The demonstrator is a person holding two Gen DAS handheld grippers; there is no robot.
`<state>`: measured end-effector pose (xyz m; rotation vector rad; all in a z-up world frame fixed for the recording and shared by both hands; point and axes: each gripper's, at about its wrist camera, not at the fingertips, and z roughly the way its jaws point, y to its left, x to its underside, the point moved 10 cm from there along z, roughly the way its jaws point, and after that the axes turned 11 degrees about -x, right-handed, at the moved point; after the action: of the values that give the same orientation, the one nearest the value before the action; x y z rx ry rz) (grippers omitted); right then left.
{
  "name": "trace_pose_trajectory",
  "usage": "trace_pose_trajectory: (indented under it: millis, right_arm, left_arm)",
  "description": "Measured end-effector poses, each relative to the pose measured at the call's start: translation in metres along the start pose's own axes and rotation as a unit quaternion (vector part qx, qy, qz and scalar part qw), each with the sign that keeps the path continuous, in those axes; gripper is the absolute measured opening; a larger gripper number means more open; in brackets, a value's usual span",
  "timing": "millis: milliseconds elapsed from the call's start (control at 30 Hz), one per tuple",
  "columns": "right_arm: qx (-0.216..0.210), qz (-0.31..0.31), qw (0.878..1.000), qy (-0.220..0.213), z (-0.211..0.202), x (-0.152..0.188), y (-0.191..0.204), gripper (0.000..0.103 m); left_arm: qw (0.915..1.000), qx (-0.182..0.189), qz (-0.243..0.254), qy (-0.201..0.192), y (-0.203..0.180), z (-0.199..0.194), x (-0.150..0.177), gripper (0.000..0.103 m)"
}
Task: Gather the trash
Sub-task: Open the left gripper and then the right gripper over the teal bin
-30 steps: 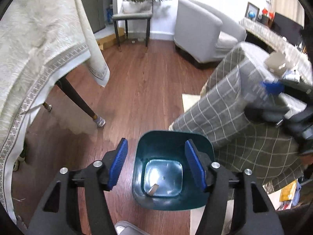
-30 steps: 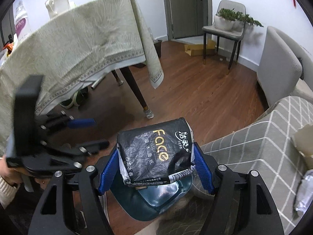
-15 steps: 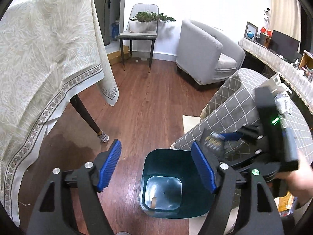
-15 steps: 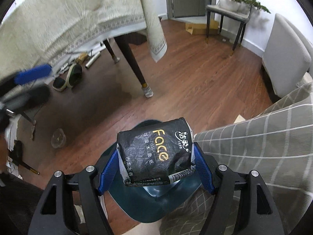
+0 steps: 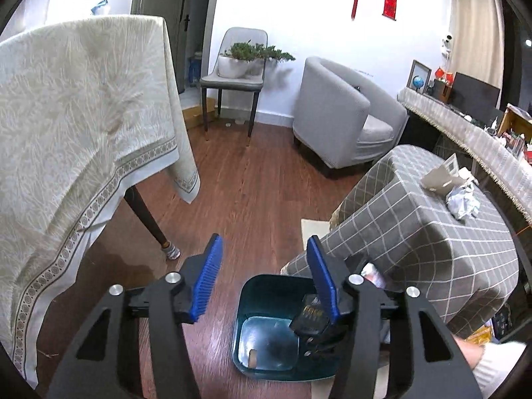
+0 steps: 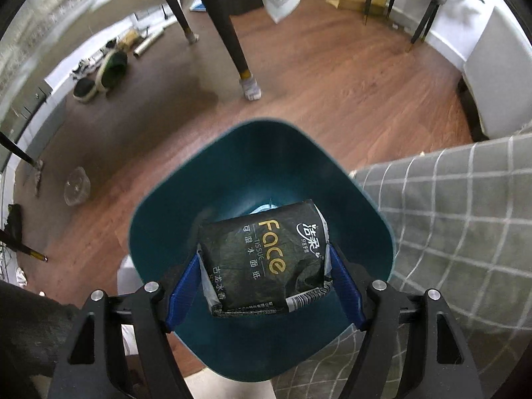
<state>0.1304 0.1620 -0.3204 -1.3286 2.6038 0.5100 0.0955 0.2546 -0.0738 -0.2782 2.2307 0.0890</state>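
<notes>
Right gripper [image 6: 266, 289] lowered, clamping tissue pack [image 6: 264, 256] over bin [image 6: 159, 206]; left gripper [image 5: 262, 279] spread, empty.

Left gripper [image 5: 264, 277] with jaws spread and nothing between; right gripper [image 6: 266, 286] with jaws clamped, pointing downward.

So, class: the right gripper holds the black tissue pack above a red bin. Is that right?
Not quite. The bin is dark teal, not red, as the right wrist view shows. The right gripper does hold the black tissue pack above it.
</notes>
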Motion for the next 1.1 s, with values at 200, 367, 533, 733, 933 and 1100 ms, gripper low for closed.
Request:
trace_pose_trajectory:
  millis: [200,367,533,733,933,1100]
  right_arm:
    - [0.013,-0.008,1.0,0.027,0.017,0.011,-0.001,0.084]
    - [0.017,-0.006,1.0,0.024,0.011,0.013,-0.003,0.091]
    - [0.001,-0.005,1.0,-0.013,-0.017,0.003,0.001,0.091]
    - [-0.009,-0.023,0.996,-0.086,-0.077,-0.021,0.014,0.091]
    - [0.013,-0.043,0.983,-0.178,-0.16,-0.041,0.014,0.091]
    - [0.036,-0.039,0.971,-0.232,-0.216,-0.041,-0.005,0.091]
  left_arm:
    - [0.9995,0.005,0.005,-0.029,-0.008,-0.016,-0.017,0.054]
    - [0.9989,0.008,0.005,-0.047,-0.011,-0.026,-0.028,0.055]
    - [0.9986,0.018,-0.003,-0.05,-0.015,-0.033,-0.034,0.056]
    - [0.997,0.022,-0.013,-0.073,-0.021,-0.048,-0.05,0.065]
    - [0.9949,0.01,-0.014,-0.099,-0.029,-0.054,-0.062,0.072]
    - [0.9947,0.014,-0.012,-0.101,-0.046,-0.048,-0.064,0.077]
